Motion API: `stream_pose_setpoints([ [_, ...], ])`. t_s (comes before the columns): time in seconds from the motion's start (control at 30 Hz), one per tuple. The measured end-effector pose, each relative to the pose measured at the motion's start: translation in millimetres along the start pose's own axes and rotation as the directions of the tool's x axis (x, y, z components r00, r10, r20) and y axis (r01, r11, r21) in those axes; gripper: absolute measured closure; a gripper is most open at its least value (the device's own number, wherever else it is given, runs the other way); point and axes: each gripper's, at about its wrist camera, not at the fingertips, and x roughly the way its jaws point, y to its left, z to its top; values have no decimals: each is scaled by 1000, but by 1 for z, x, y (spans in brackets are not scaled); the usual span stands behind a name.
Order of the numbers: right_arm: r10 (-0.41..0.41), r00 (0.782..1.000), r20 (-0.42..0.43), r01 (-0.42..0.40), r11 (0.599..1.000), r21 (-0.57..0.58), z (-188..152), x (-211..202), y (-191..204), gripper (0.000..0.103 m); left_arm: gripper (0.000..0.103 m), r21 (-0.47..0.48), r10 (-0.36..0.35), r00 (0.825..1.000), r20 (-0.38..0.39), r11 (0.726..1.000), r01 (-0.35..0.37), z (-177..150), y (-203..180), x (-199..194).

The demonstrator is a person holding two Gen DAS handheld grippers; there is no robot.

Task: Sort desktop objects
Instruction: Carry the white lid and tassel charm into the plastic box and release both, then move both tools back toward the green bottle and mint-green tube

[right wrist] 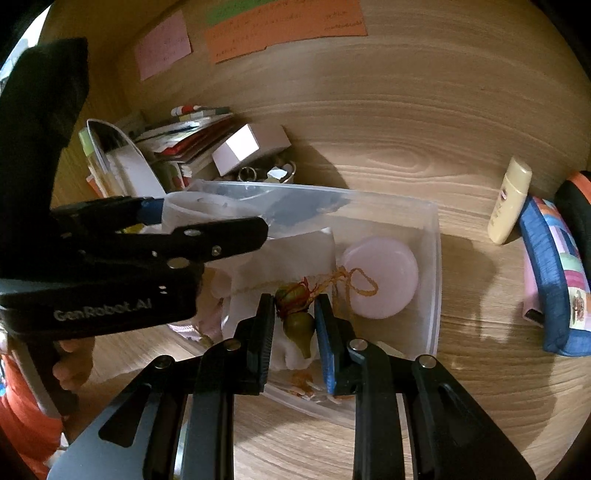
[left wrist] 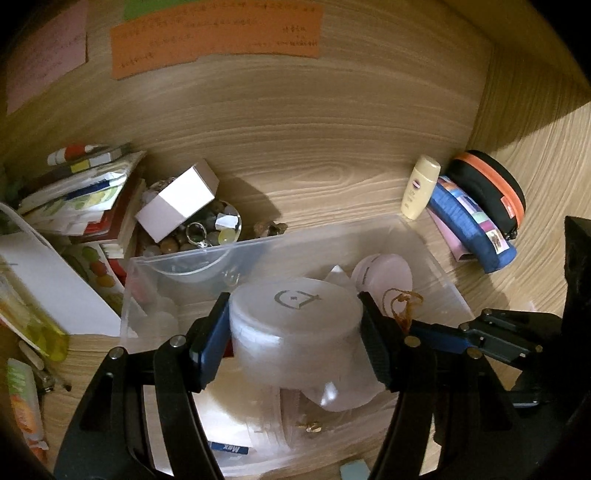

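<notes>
My left gripper [left wrist: 295, 332] is shut on a round frosted white jar [left wrist: 295, 317] and holds it over the clear plastic bin [left wrist: 439, 266]. In the right wrist view the left gripper [right wrist: 207, 225] shows at the left, over the bin [right wrist: 436, 236]. My right gripper [right wrist: 294, 317] is shut on a small green gourd charm [right wrist: 298, 326] with a red knot and orange cord, just above the bin's white cloth. A pink round case [right wrist: 382, 282] lies in the bin; it also shows in the left wrist view [left wrist: 384, 275].
A bowl of trinkets with a pale box [left wrist: 177, 201] on it and a stack of books [left wrist: 85, 192] stand at back left. A cream bottle [left wrist: 421, 186], a blue pouch [left wrist: 472, 229] and a black-orange case [left wrist: 491, 188] lean at back right. Paper notes [left wrist: 218, 33] hang on the wooden wall.
</notes>
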Motion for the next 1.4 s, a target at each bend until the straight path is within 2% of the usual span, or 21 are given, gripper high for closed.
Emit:
stream_pose_setpoints([
  [0.03,-1,1000,-4,1,1000,-3,0,1,0,81,37,3,6,1000,8,1000,-6,0,1,-4],
  [0.1,-4,1000,-16,4,1000,-8,-1,1,1,66,33,11,19,999,30,1000,-19,-1,-1,-11],
  [0.13,-2,1000,-15,2,1000,-5,-1,0,0,55,28,14,20,999,46,1000,-21,-1,-1,-18],
  [0.17,0,1000,-10,0,1000,-2,-1,-1,0,51,25,18,21,998,60,1000,-22,-1,-2,-23],
  [0.33,-2,1000,-15,2,1000,-12,-1,-4,1,51,13,54,60,990,125,996,-67,-4,-10,-52],
  [0.5,-1,1000,-15,1,1000,-16,0,-14,6,50,9,78,83,981,176,992,-98,-14,-15,-80],
  [0.53,-1,1000,-9,1,1000,-18,0,-18,7,49,7,78,86,979,186,992,-102,-17,-15,-85],
  [0.67,-16,999,35,17,1000,-21,-4,-37,12,28,5,80,100,975,200,990,-118,-29,-14,-100],
  [1.17,-60,995,80,60,998,-5,-41,-86,18,25,5,116,127,986,109,983,-140,-91,-20,-112],
  [1.4,-67,995,78,68,998,-11,-56,-94,18,25,5,118,91,996,19,989,-92,-127,-24,-108],
])
